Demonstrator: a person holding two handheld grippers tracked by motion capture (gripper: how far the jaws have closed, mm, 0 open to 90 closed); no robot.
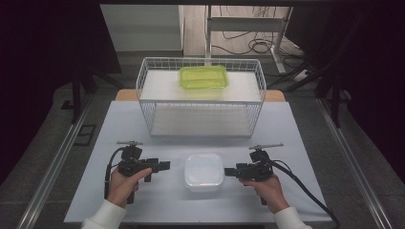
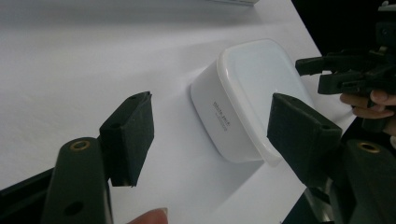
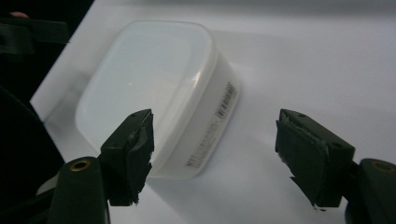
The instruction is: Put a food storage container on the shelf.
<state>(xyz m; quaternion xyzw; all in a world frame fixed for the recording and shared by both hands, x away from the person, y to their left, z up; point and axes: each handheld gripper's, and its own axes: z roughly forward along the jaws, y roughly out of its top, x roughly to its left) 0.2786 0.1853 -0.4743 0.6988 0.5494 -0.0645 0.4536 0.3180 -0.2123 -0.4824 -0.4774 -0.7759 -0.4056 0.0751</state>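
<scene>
Container (image 1: 204, 171) between grippers, outside open jaws

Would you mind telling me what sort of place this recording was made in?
Probably a lab or workshop set up for recording: a white table framed by dark curtains, a wire basket holding a green container, and loose cables on the floor behind.

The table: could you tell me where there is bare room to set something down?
Free: the strip between the wire basket and the white container, and the table's far corners beside the basket. Crowded: around the container, flanked by the left gripper and right gripper.
</scene>
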